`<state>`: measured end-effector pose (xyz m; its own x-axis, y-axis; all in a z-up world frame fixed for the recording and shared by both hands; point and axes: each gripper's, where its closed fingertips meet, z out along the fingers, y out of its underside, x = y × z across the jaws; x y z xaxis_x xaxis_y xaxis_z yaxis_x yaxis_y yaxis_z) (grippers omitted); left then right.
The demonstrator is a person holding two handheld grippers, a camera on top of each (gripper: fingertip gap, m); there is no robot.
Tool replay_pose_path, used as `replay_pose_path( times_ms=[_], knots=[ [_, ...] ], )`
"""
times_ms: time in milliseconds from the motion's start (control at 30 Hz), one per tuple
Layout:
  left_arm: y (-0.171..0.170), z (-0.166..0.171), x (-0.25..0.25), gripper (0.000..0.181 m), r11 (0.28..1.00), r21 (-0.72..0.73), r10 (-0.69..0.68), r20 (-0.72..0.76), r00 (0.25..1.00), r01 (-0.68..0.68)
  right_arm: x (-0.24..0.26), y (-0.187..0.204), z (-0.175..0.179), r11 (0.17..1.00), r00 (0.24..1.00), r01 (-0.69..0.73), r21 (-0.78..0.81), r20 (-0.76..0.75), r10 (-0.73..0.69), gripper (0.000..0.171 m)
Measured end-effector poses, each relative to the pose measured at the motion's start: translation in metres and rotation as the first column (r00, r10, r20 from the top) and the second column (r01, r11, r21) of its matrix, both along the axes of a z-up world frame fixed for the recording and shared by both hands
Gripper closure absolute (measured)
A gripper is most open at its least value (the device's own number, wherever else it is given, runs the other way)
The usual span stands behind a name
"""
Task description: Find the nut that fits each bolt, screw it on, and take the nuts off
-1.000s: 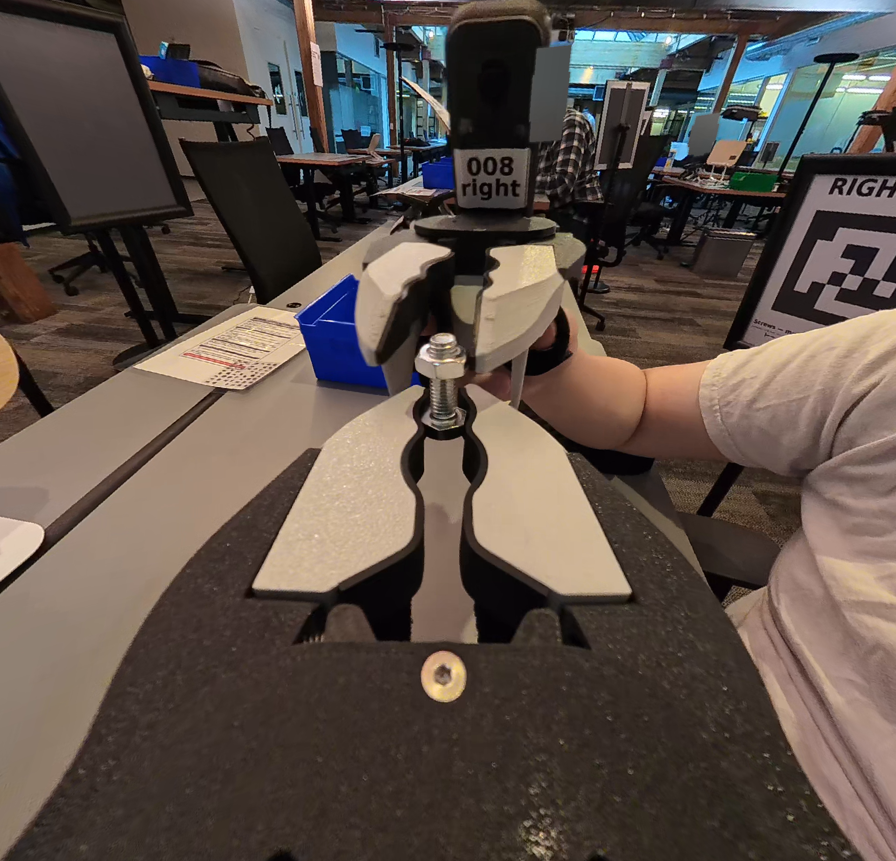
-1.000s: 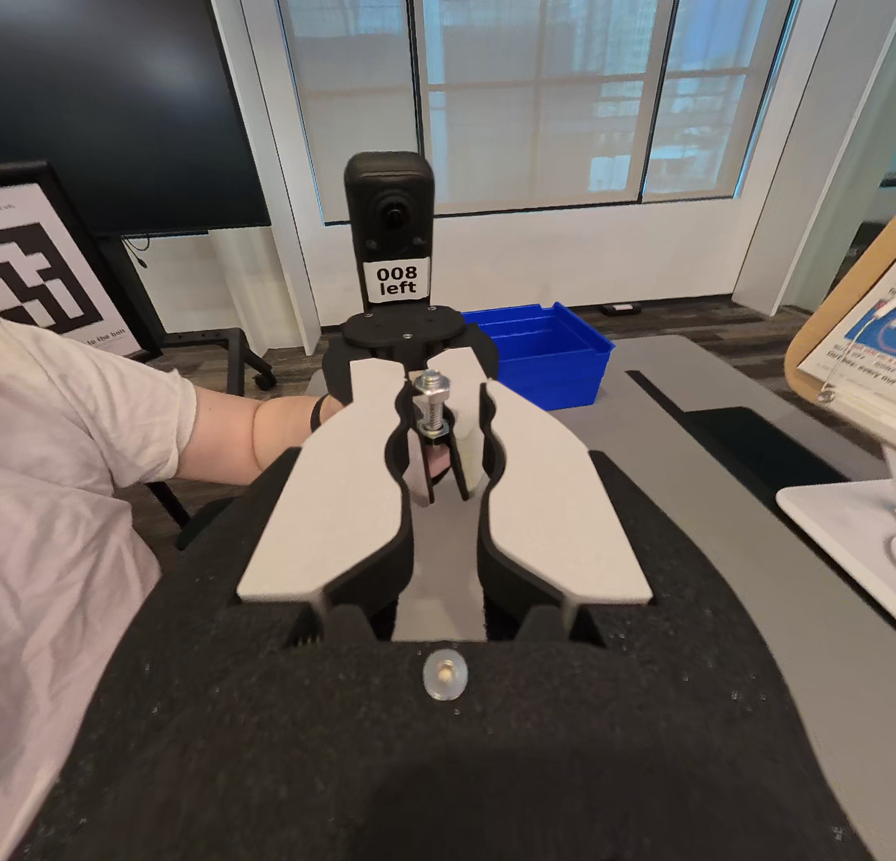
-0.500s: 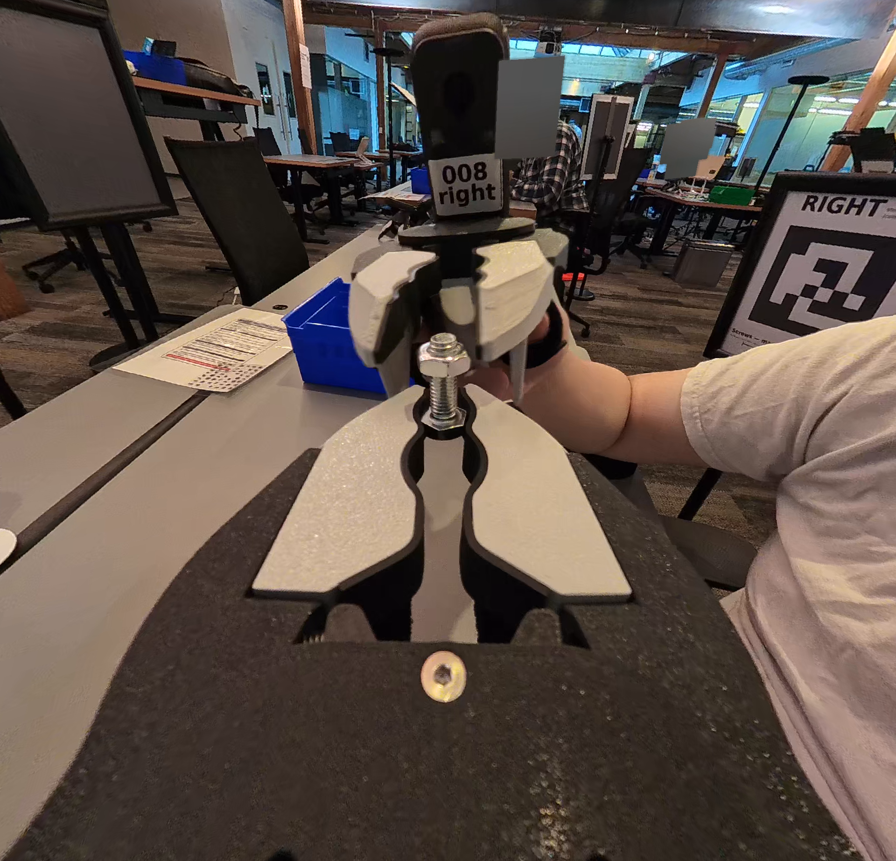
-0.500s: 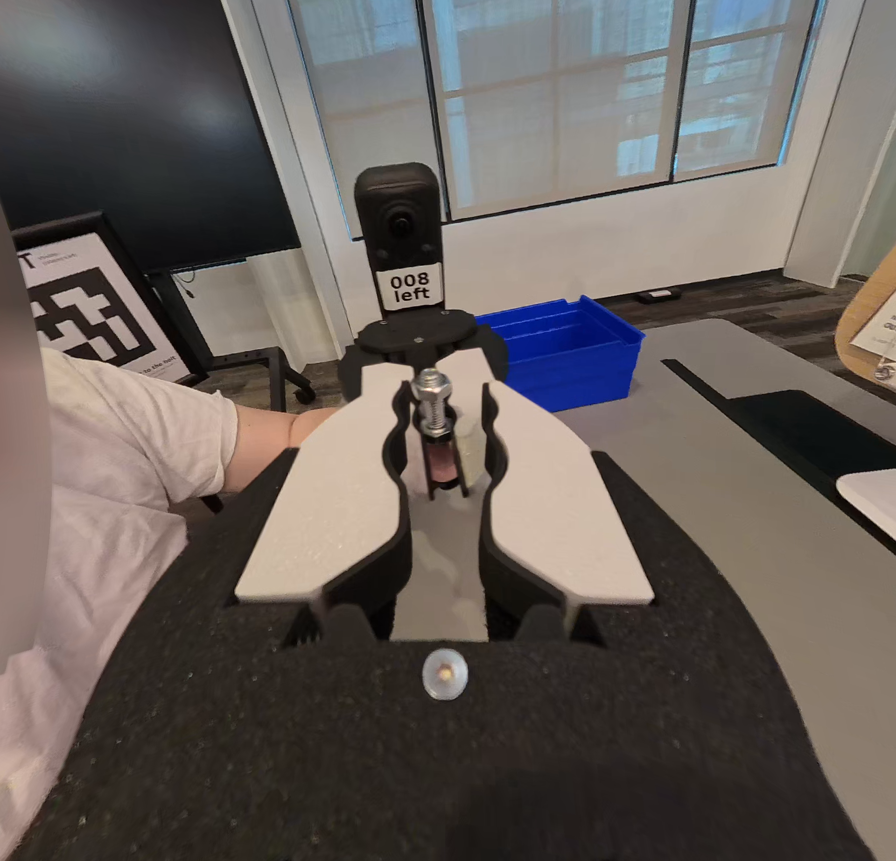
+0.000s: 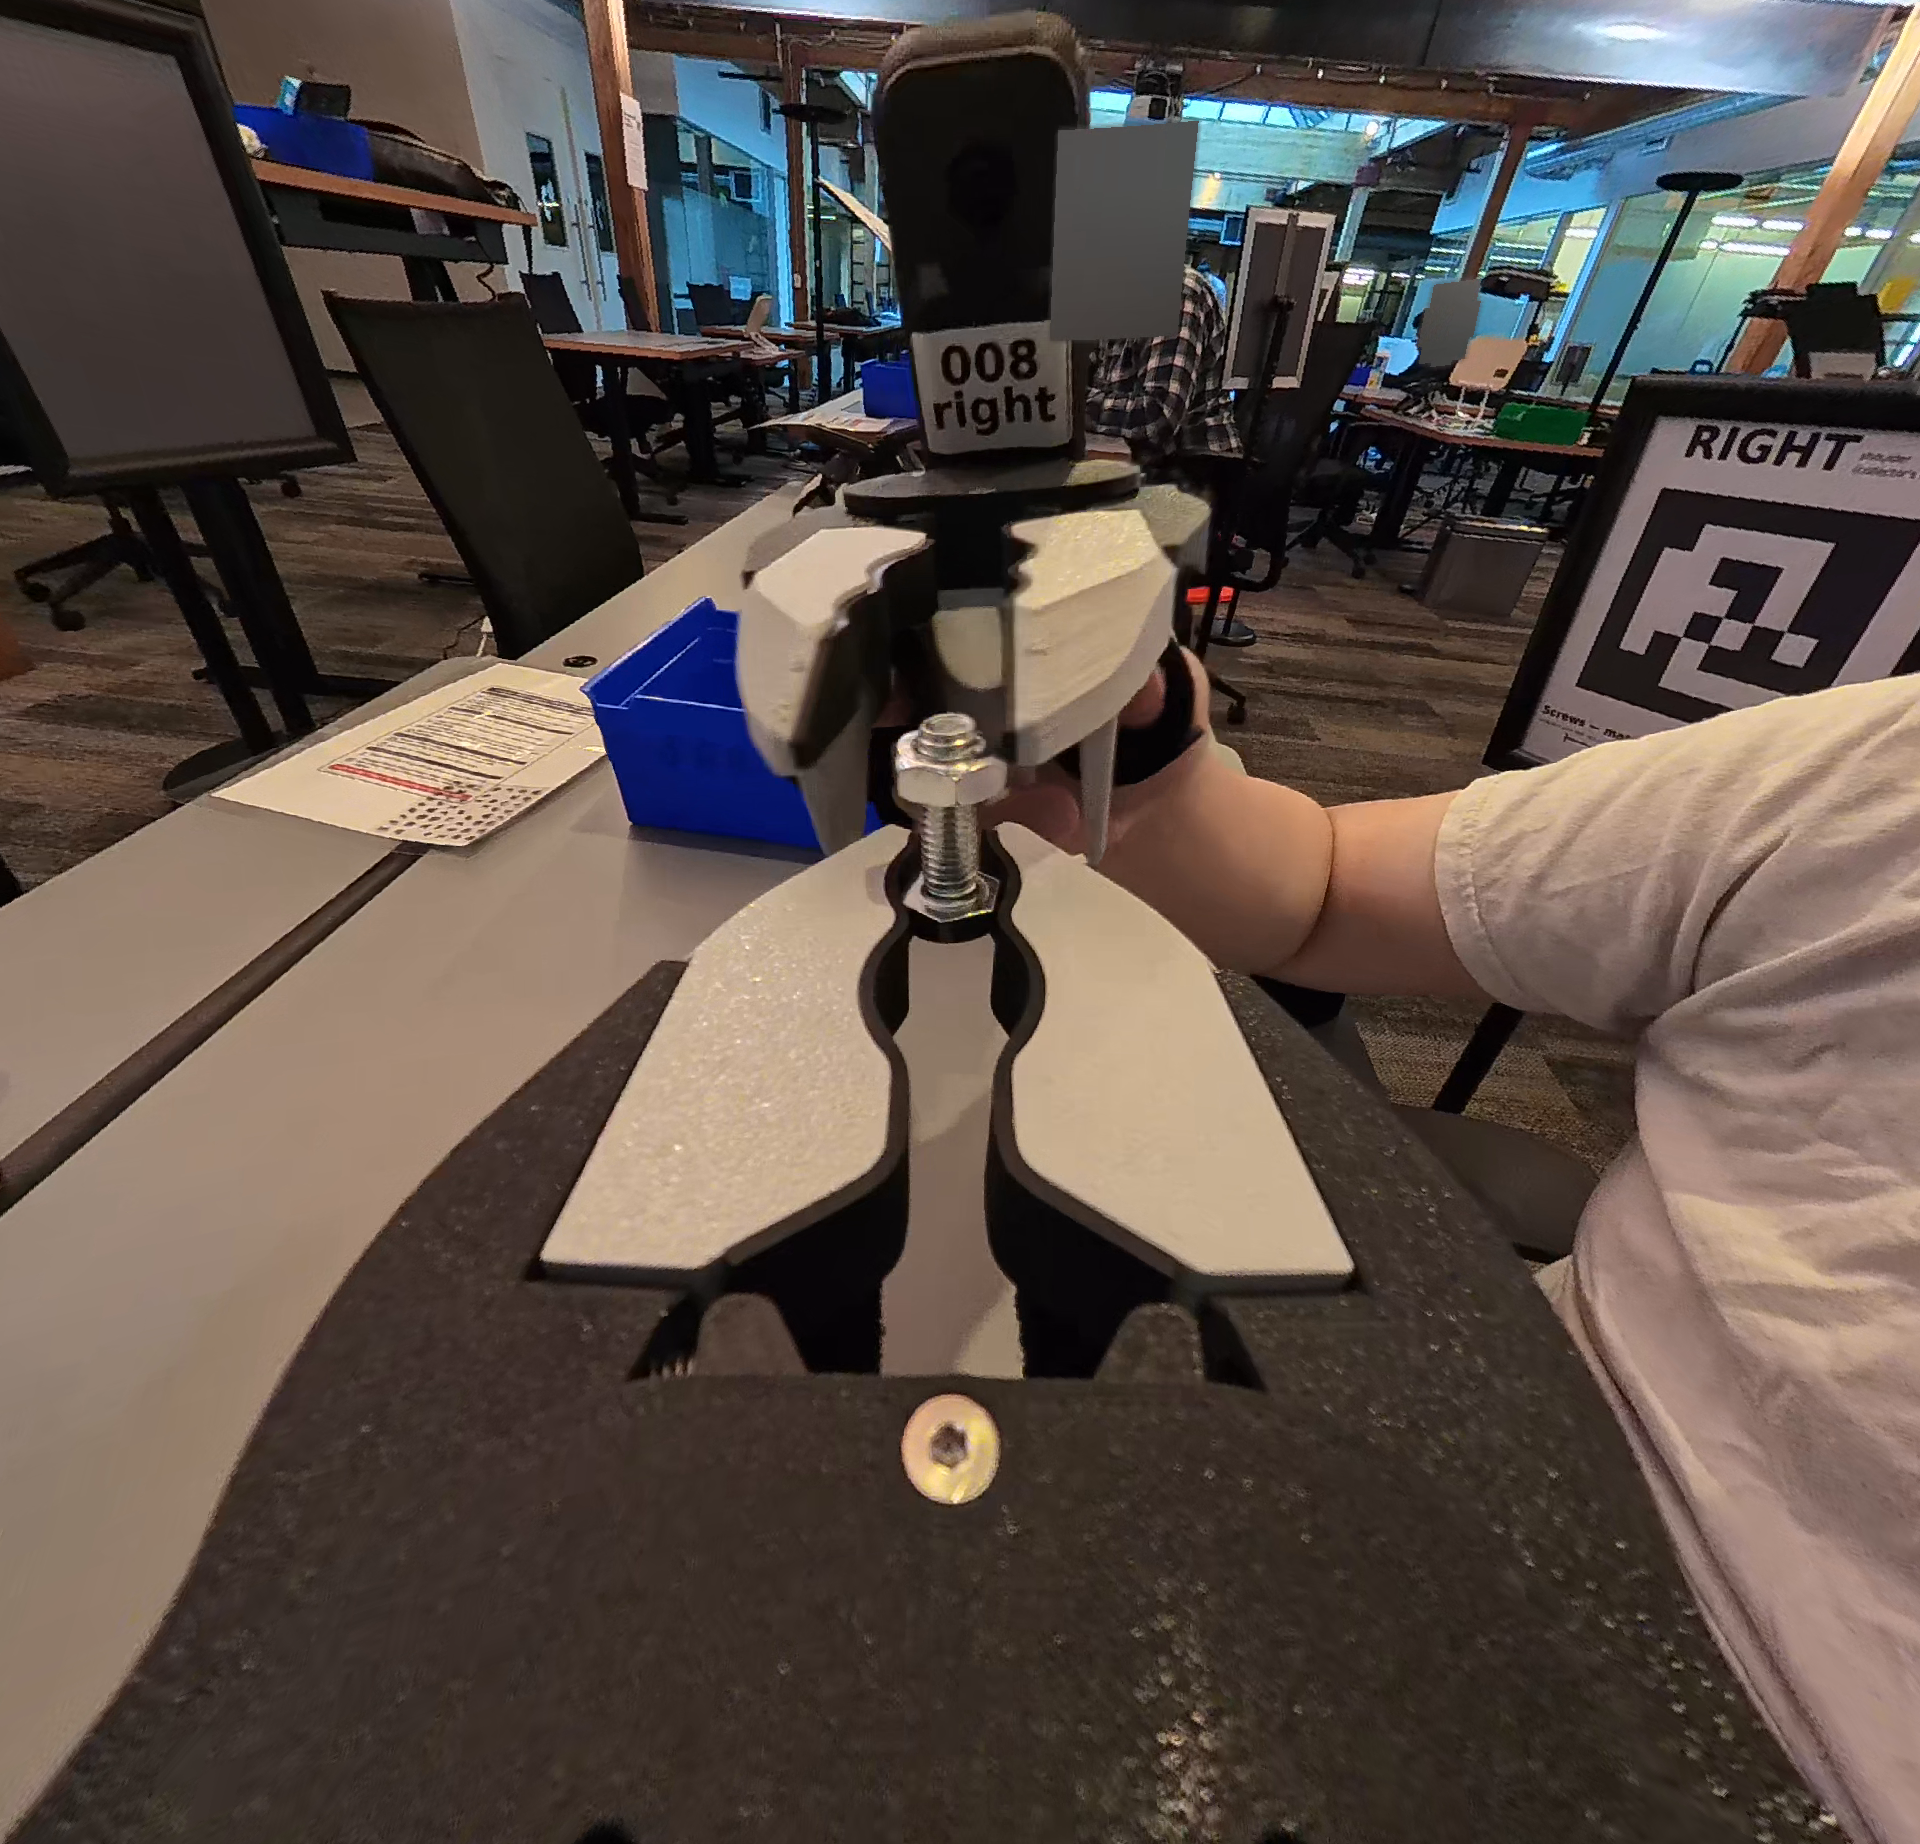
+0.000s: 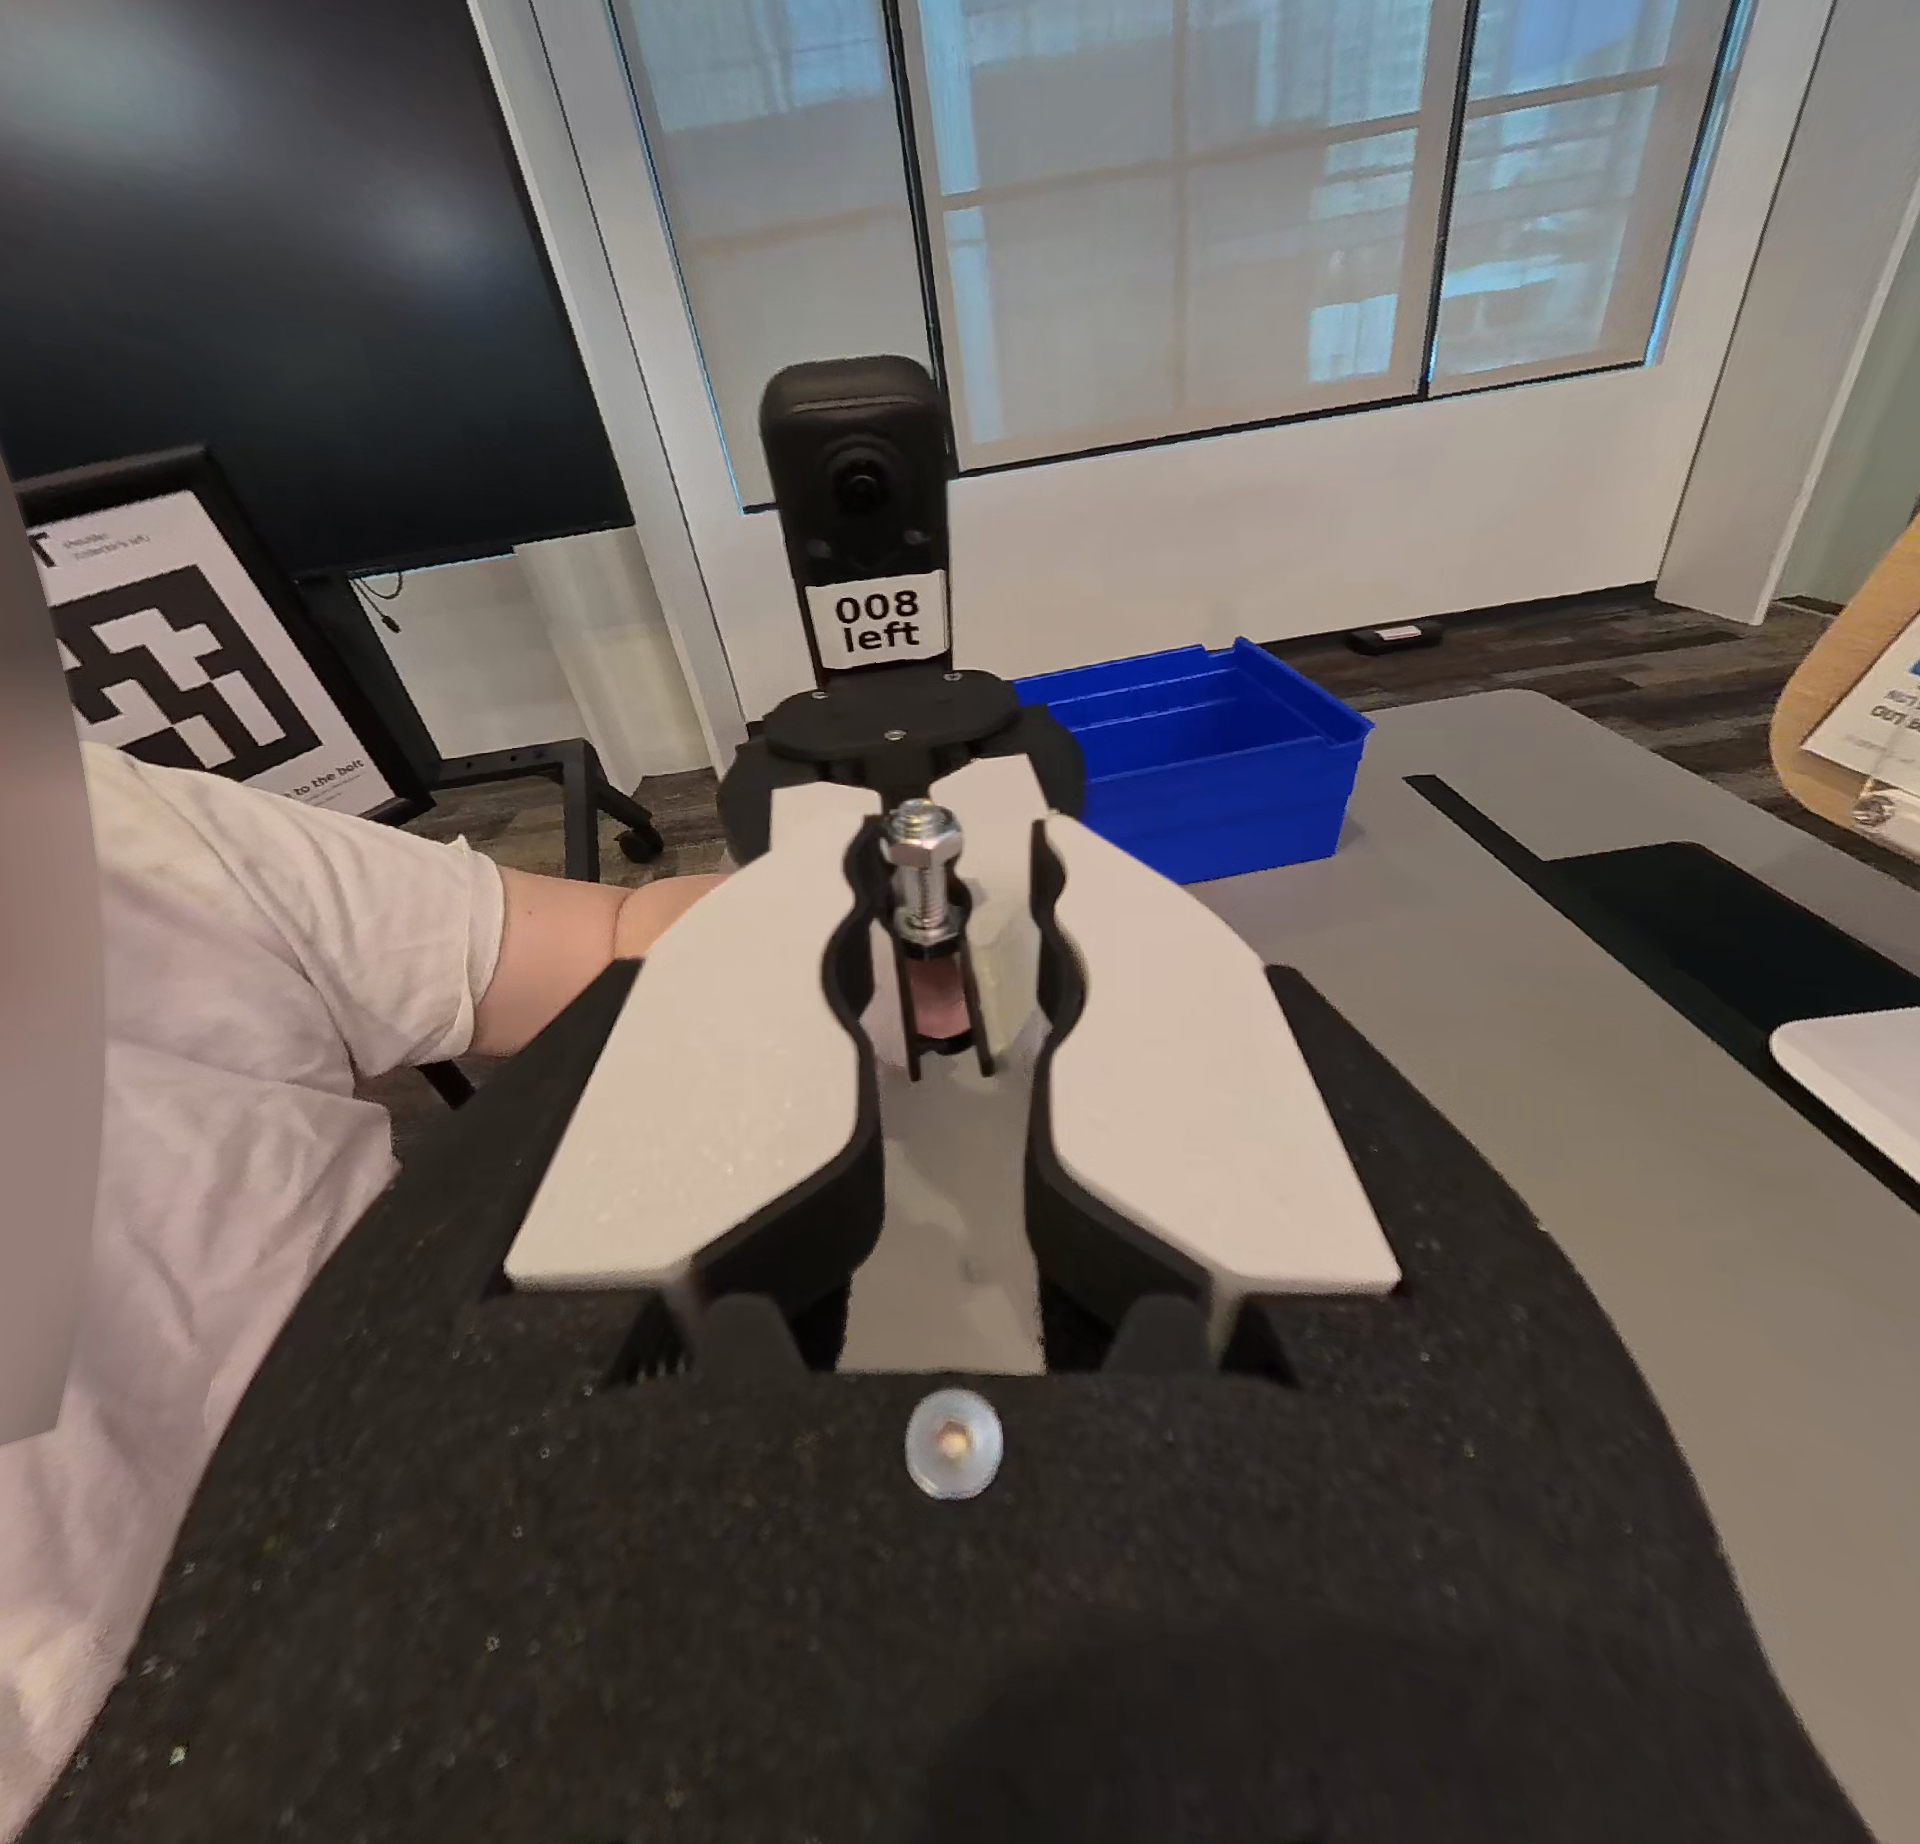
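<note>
A silver bolt (image 5: 948, 859) stands upright, its head pinched between my left gripper's (image 5: 948, 885) shut fingertips. A hex nut (image 5: 951, 771) sits near the bolt's top end. My right gripper (image 6: 951, 844) faces the left one, open, with its fingertips on either side of the nut (image 6: 921, 844) and a gap on both sides. It also shows in the left wrist view (image 5: 940, 698), just behind and above the nut. The left gripper shows in the right wrist view (image 6: 925, 947), holding the bolt (image 6: 921, 901).
Both grippers are held above a grey table (image 5: 260, 1015). A blue bin (image 5: 675, 745) stands behind them; it also shows in the right wrist view (image 6: 1195, 766). A printed sheet (image 5: 436, 745) lies by it. A marker sign (image 5: 1756, 589) stands to the right. A person's arm (image 5: 1247, 880) holds the right gripper. The gap from one gripper's tips to the other's is roughly 4 centimetres.
Both views have shifted a little as the hands moved. The right gripper stays open around the nut. The nut sits at the same height on the bolt.
</note>
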<state>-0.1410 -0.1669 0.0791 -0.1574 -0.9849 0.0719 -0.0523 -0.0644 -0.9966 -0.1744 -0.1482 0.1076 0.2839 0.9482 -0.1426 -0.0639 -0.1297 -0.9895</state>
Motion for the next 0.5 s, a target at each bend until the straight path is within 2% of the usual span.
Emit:
replay_pose_path(
  times_ms=[67,167,333,500],
  knots=[
    [0.001,0.001,-0.001,0.171,1.000,0.004,0.010,0.001,1.000,-0.010,0.004,0.002,0.001,1.000,1.000,-0.009,-0.010,-0.008,0.009,0.143],
    [0.000,0.005,-0.003,0.171,1.000,-0.005,0.000,0.015,1.000,0.000,0.016,0.013,0.002,0.999,0.999,0.042,-0.023,-0.030,-0.043,0.148],
    [0.000,0.002,-0.001,0.171,1.000,-0.002,-0.001,0.005,1.000,0.001,0.003,-0.004,0.004,1.000,0.999,-0.029,-0.006,-0.015,0.029,0.145],
    [-0.001,0.002,-0.001,0.171,1.000,-0.012,-0.002,0.005,1.000,0.002,0.002,0.000,0.001,1.000,1.000,-0.002,0.021,0.004,0.002,0.144]
  ],
)
